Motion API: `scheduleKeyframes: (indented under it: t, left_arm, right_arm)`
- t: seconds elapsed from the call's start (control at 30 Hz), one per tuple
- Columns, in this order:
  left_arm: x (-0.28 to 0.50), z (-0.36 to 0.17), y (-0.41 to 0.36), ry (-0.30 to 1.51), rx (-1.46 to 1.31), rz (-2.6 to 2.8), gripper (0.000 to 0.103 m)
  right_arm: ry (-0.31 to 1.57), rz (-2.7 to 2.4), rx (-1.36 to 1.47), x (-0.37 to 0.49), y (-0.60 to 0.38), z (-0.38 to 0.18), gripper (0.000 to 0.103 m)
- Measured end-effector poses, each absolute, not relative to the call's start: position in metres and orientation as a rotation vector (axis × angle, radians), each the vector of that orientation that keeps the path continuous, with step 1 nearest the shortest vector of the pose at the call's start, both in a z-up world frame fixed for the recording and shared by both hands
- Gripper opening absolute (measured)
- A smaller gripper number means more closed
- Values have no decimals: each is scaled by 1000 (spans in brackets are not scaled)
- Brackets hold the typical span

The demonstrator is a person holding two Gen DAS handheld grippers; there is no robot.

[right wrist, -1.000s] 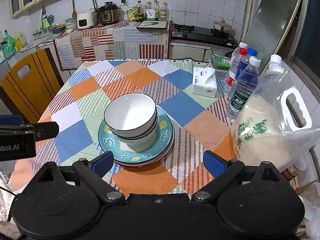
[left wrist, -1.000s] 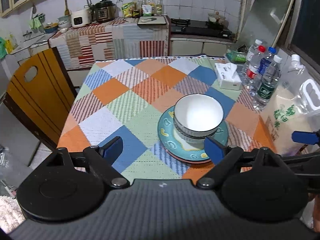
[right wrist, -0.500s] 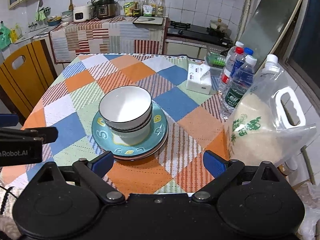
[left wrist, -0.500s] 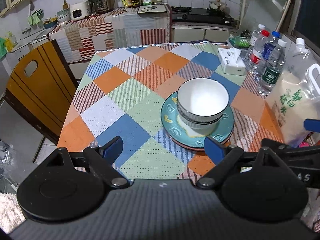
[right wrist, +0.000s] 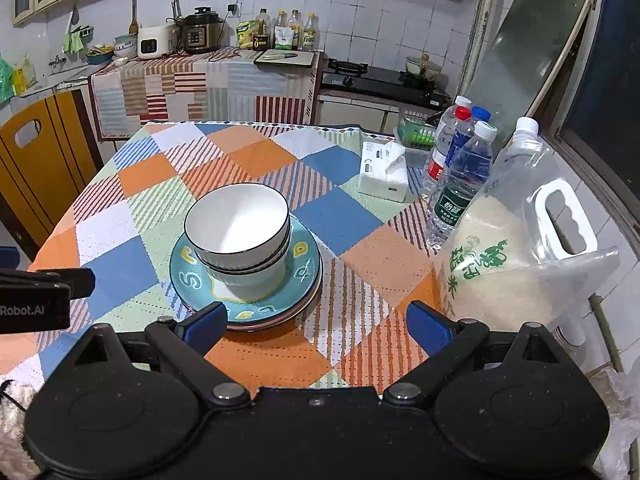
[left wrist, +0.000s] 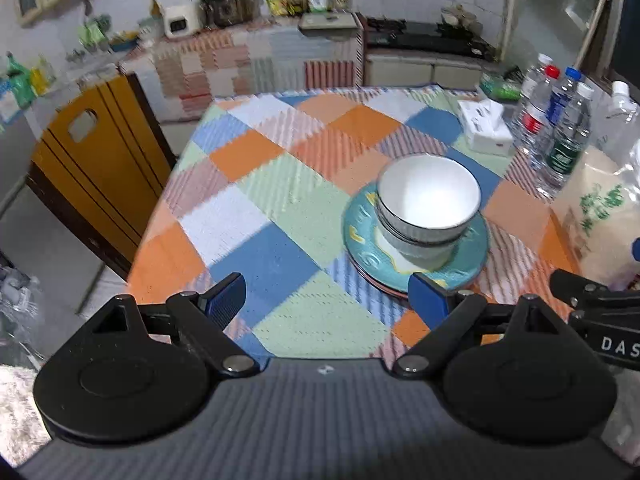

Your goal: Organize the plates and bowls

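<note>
A stack of white bowls (left wrist: 428, 200) with dark rims sits on a teal plate (left wrist: 472, 256) with yellow letters, which lies on another plate on the checked tablecloth. The stack also shows in the right wrist view (right wrist: 238, 228), on the teal plate (right wrist: 304, 268). My left gripper (left wrist: 328, 296) is open and empty, held back over the table's near edge, left of the stack. My right gripper (right wrist: 316, 324) is open and empty, just in front of the plates.
A tissue box (right wrist: 382, 174), several water bottles (right wrist: 460, 184) and a big bag of rice (right wrist: 516, 248) stand along the table's right side. A yellow chair (left wrist: 96, 168) stands at the left. A kitchen counter (right wrist: 208, 80) is behind.
Both grippers have drawn back from the stack and stayed open. The left view has swung so the stack sits further right; the bowls and plates have not moved.
</note>
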State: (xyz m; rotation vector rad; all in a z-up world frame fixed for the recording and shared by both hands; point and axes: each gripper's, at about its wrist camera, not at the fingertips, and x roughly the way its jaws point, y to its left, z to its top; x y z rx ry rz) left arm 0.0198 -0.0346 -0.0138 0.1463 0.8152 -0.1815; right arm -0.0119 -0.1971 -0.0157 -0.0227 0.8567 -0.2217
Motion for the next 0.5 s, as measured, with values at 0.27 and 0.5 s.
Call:
scheduleKeyframes:
  t: [0.27, 0.5]
  left_arm:
    - [17, -11, -35, 798, 166, -190, 88]
    - [17, -11, -34, 807, 154, -192, 88]
  right_arm:
    - [854, -218, -28, -14, -194, -20, 98]
    - [858, -233, -32, -14, -194, -19, 98]
